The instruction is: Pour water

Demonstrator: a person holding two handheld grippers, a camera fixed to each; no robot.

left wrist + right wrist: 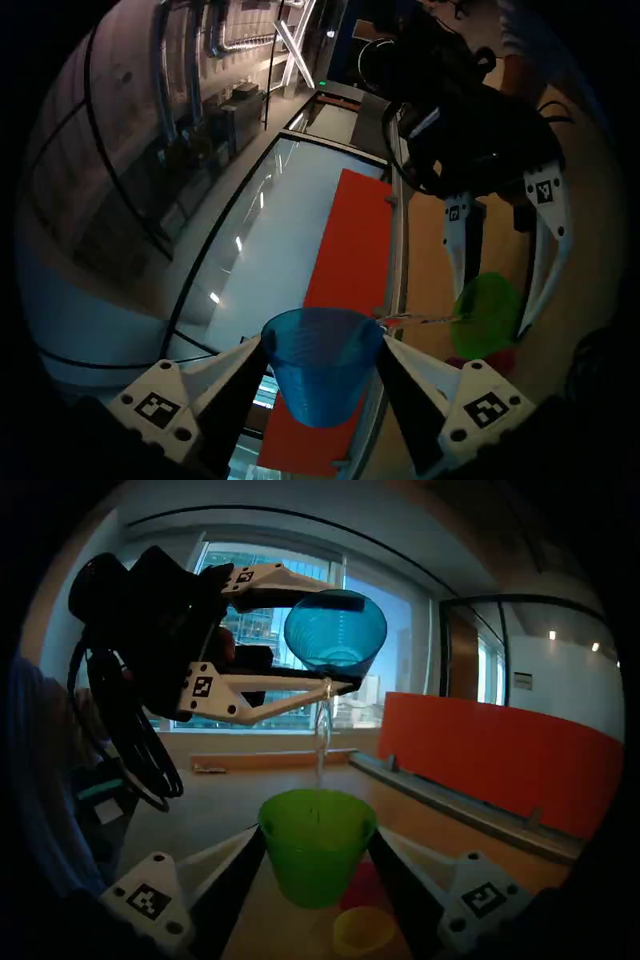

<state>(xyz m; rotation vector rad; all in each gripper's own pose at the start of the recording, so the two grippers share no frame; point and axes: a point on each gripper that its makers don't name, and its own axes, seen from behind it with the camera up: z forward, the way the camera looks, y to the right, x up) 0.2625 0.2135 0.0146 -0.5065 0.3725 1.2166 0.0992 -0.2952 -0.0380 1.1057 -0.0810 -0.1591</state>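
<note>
My left gripper (324, 364) is shut on a translucent blue cup (322, 364); in the right gripper view the blue cup (334, 634) is tipped on its side, held high by the left gripper (324, 632). A thin stream of water (322, 736) runs from its rim down into a green cup (317, 854). My right gripper (317, 860) is shut on that green cup and holds it upright just above the table. In the left gripper view the green cup (486, 314) sits between the fingers of the right gripper (490, 308), with the water (420, 320) reaching it.
A wooden table (224, 800) lies below. A yellow cup (362, 930) and a red cup (364, 884) rest on it under the green cup. An orange-red partition (512, 756) on a metal rail borders the table's right. Large windows (264, 624) stand behind. A person's sleeve (40, 800) is at left.
</note>
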